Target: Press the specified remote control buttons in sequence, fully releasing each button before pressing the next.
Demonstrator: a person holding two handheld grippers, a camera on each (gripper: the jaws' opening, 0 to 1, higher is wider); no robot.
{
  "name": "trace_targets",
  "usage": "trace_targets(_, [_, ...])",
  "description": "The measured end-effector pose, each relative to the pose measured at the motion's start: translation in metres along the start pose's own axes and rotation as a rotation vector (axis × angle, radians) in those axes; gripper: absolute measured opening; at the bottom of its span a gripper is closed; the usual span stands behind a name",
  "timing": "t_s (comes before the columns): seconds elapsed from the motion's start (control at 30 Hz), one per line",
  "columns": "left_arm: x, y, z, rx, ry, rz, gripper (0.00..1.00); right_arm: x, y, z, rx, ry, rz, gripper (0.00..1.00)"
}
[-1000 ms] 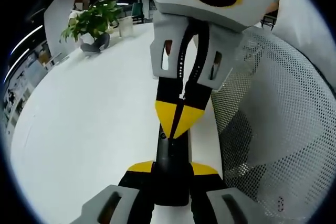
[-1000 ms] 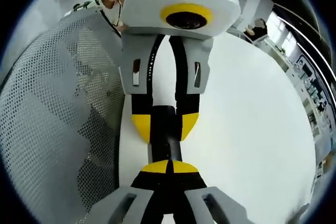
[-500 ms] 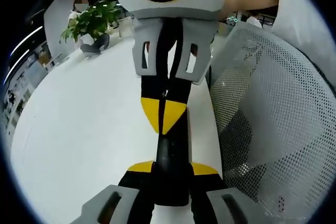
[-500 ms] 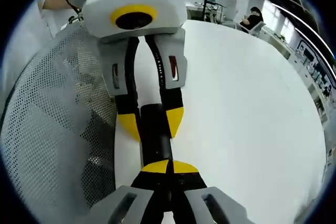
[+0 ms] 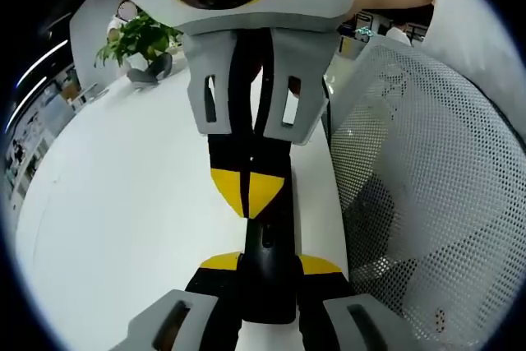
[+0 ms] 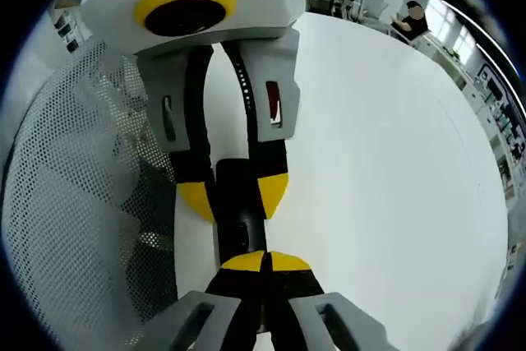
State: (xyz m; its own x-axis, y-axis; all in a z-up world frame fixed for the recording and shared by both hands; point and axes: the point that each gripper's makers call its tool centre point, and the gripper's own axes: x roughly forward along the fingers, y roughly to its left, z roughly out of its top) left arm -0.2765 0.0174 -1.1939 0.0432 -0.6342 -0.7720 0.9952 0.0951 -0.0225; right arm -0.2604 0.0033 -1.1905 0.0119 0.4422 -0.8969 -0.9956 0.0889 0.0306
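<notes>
Remote point(image 5: 267, 273) sits clamped between the left gripper's point(image 5: 267, 262) yellow-tipped jaws, held above the white table point(image 5: 123, 203). Right gripper point(image 5: 246, 191) (jaws pressed together) bears its tips down on the remote's top face. A mesh chair point(image 5: 427, 203) stands beside the table, and a plant point(image 5: 140, 34) at the far edge.

We see a broad white worktop point(image 5: 123, 203), a grey mesh chair back point(image 5: 427, 203) beside it, a leafy potted plant point(image 5: 140, 39) at its far edge, and bright windows point(image 6: 493, 80) beyond.
</notes>
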Motion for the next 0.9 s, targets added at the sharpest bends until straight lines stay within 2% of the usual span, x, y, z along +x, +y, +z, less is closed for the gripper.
trace_targets(0.17, [0.0, 0.0, 0.0, 0.0, 0.0, 0.001, 0.22, -0.003, -0.001, -0.001, 0.079, -0.096, -0.018, 0.0])
trace_targets(0.3, [0.0, 0.0, 0.0, -0.007, -0.004, 0.003, 0.22, -0.007, 0.003, -0.002, 0.048, -0.098, -0.049, 0.0])
trace_targets(0.43, [0.0, 0.0, 0.0, -0.008, -0.009, 0.003, 0.22, -0.011, 0.017, 0.009, 0.054, -0.159, -0.009, 0.0])
trace_targets(0.57, [0.0, 0.0, 0.0, -0.007, -0.009, 0.003, 0.22, -0.005, 0.023, 0.007, 0.015, -0.126, 0.006, 0.0])
trace_targets(0.67, [0.0, 0.0, 0.0, -0.01, -0.01, 0.003, 0.22, -0.005, 0.022, 0.007, -0.008, -0.125, 0.005, 0.0])
trace_targets(0.73, [0.0, 0.0, 0.0, -0.012, -0.014, 0.004, 0.22, -0.005, 0.022, 0.006, -0.068, -0.119, 0.017, 0.0])
trace_targets(0.77, [0.0, 0.0, 0.0, -0.015, -0.017, 0.004, 0.22, -0.005, 0.022, 0.006, -0.07, -0.116, 0.02, 0.0])
trace_targets(0.83, [0.0, 0.0, 0.0, -0.016, -0.021, 0.004, 0.22, -0.004, 0.023, 0.007, -0.093, -0.085, 0.033, 0.0])
trace_targets(0.9, [-0.001, 0.0, 0.0, -0.015, -0.02, 0.002, 0.22, -0.004, 0.022, 0.007, -0.161, -0.038, 0.03, 0.0])
